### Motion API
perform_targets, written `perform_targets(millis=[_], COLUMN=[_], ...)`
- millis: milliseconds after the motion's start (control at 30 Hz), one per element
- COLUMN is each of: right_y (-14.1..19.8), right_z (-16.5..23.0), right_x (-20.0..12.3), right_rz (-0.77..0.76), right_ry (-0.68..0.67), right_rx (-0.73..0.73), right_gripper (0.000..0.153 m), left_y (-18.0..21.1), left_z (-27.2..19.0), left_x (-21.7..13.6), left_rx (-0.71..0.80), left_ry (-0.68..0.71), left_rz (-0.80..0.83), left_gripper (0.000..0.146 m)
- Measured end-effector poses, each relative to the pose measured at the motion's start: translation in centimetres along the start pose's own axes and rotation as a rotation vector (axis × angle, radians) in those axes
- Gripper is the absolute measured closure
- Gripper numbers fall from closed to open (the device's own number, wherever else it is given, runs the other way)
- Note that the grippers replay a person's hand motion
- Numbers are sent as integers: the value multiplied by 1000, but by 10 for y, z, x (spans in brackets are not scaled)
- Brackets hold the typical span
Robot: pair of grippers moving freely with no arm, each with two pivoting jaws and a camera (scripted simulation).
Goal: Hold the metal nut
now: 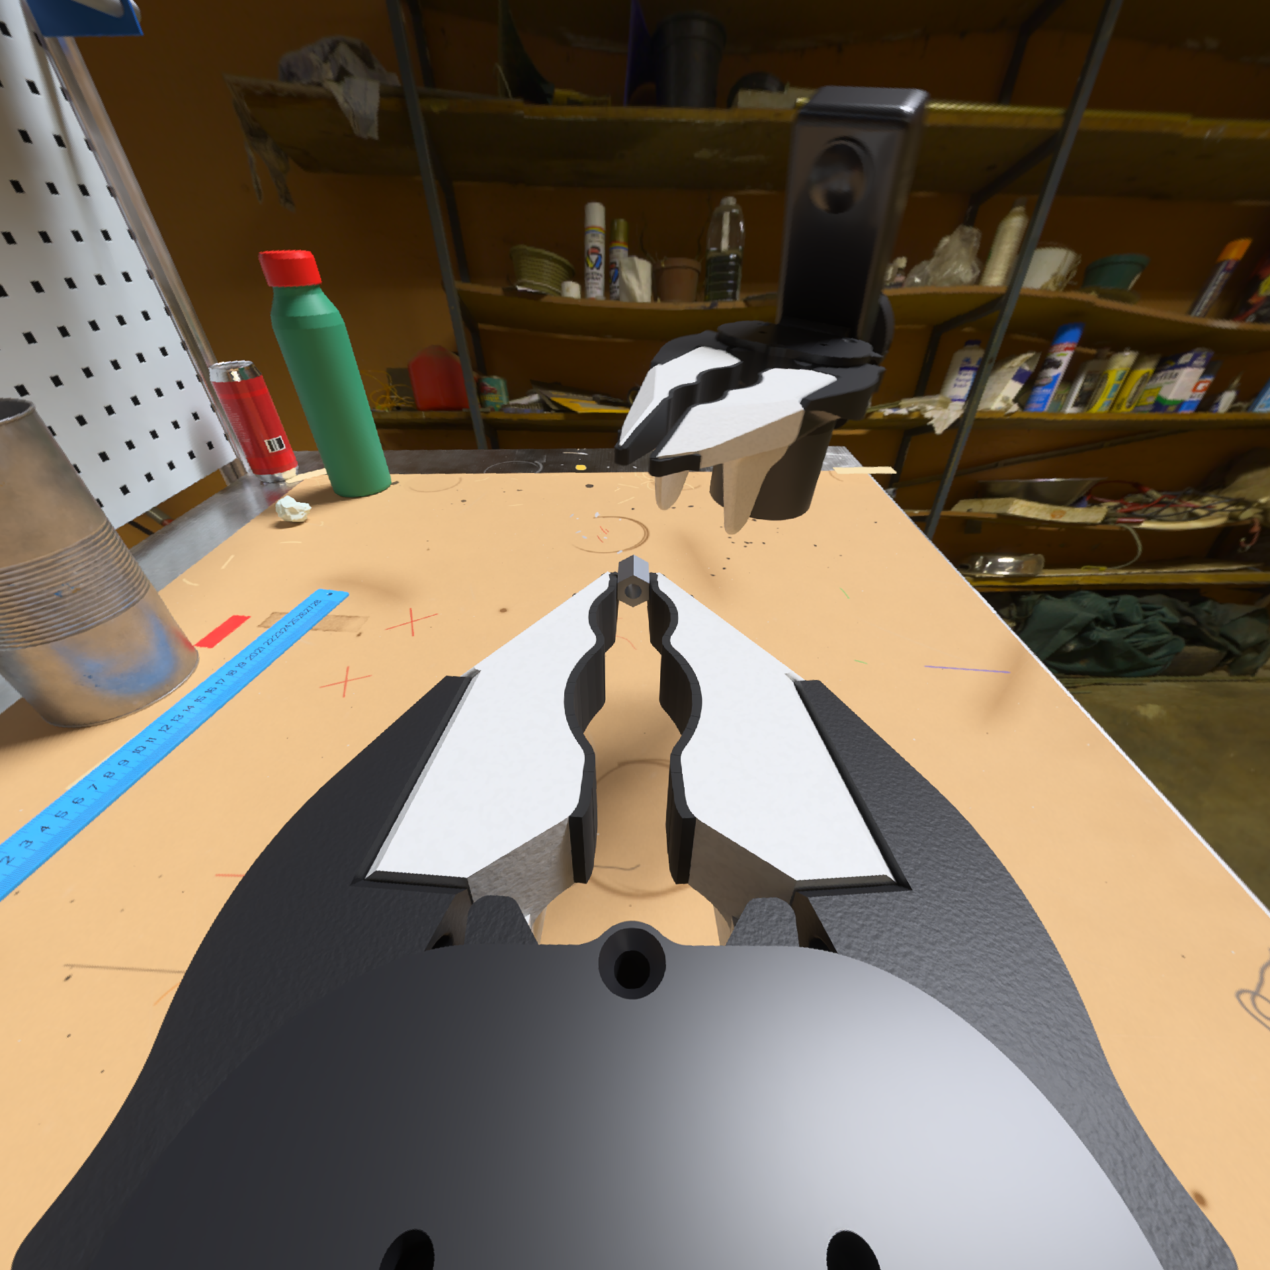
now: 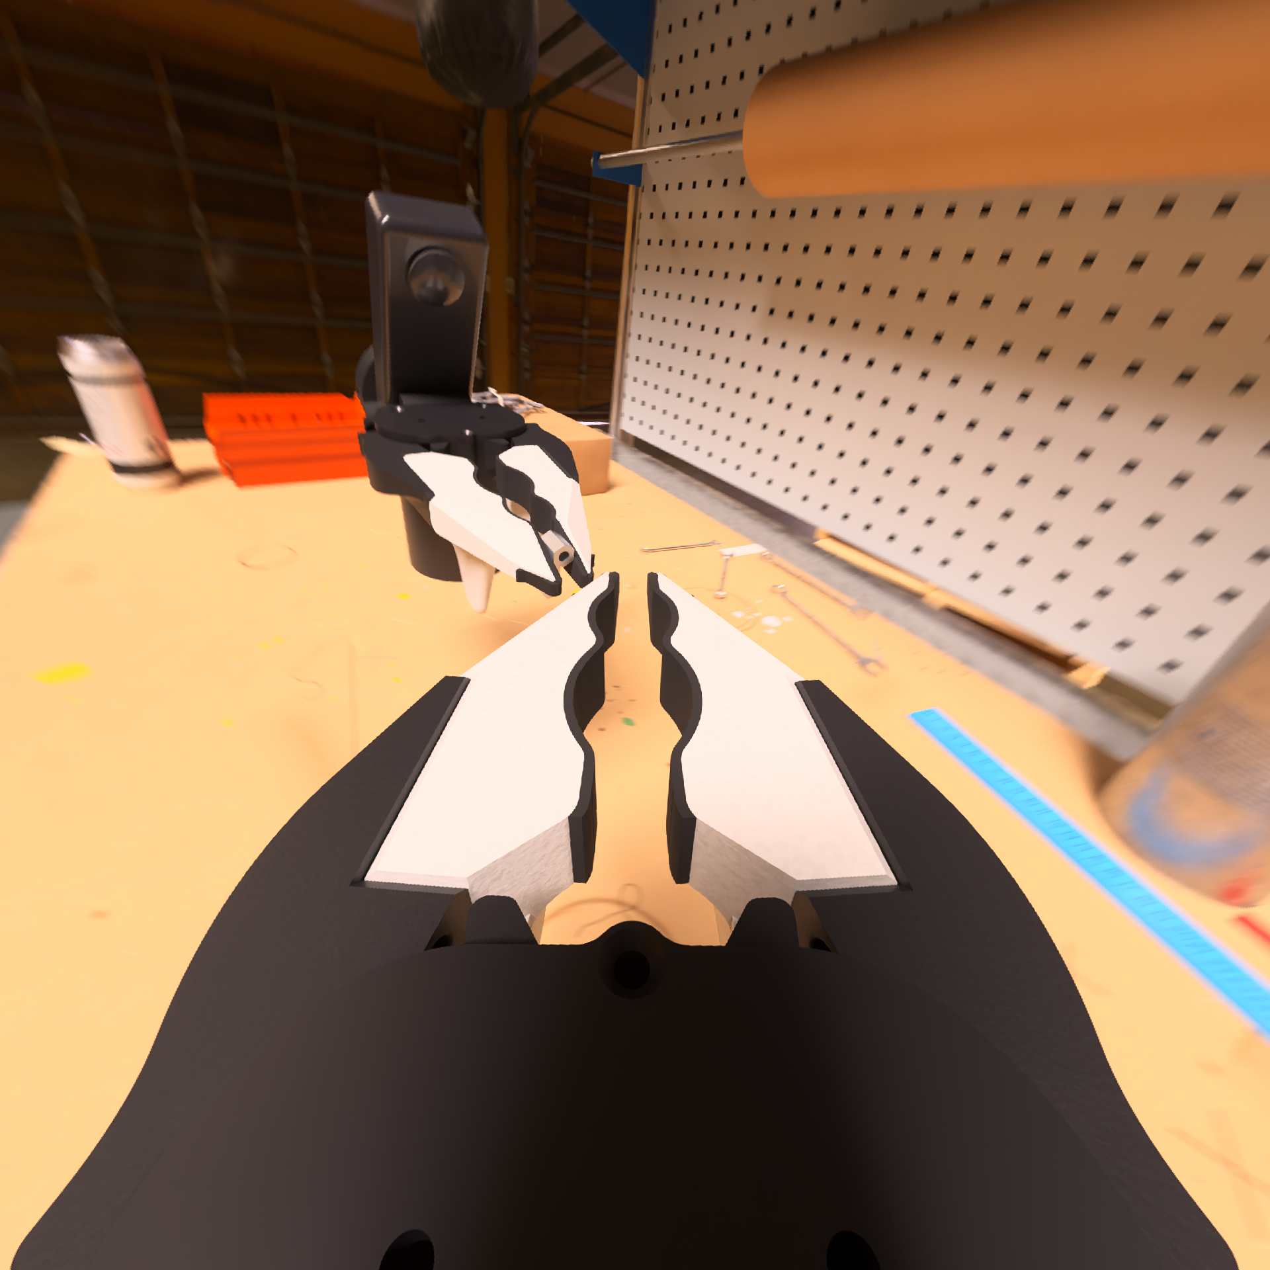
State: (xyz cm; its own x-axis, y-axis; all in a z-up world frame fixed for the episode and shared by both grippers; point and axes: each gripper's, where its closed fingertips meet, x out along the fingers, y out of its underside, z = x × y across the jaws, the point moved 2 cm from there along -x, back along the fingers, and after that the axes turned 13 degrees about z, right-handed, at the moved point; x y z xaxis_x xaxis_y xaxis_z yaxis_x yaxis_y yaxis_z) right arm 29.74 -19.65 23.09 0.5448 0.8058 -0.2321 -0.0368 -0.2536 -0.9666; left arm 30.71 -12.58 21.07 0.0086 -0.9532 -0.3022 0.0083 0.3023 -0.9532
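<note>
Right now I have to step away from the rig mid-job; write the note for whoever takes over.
Left gripper: shut on the metal nut at its fingertips, held clear above the workbench; the right wrist view confirms the pinch.
Right gripper: jaws slightly apart, nothing between them, hovering opposite the left one, tips close to it.
Done: nut picked up and gripped.
Left: keep the grip steady; the hold is only at the very tips, so avoid jerks. Right gripper probably should stay clear.
Nearby: blue ruler, steel pipe, green bottle.
</note>
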Motion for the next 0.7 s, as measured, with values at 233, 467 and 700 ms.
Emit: perform_targets(millis=[233,467,700], right_y=[2,7,7], right_z=[8,9,8], right_x=[4,12,13], right_rz=[81,125,135], right_ry=[200,278,317], right_rx=[-338,-432,-463], right_gripper=[143,144,149], left_y=[2,2,3], left_z=[-1,-2,-2], left_x=[4,5,8], left_rx=[-37,-51,-62], left_ry=[25,34,36], left_rz=[-6,-14,-18], left_gripper=[138,138,138])
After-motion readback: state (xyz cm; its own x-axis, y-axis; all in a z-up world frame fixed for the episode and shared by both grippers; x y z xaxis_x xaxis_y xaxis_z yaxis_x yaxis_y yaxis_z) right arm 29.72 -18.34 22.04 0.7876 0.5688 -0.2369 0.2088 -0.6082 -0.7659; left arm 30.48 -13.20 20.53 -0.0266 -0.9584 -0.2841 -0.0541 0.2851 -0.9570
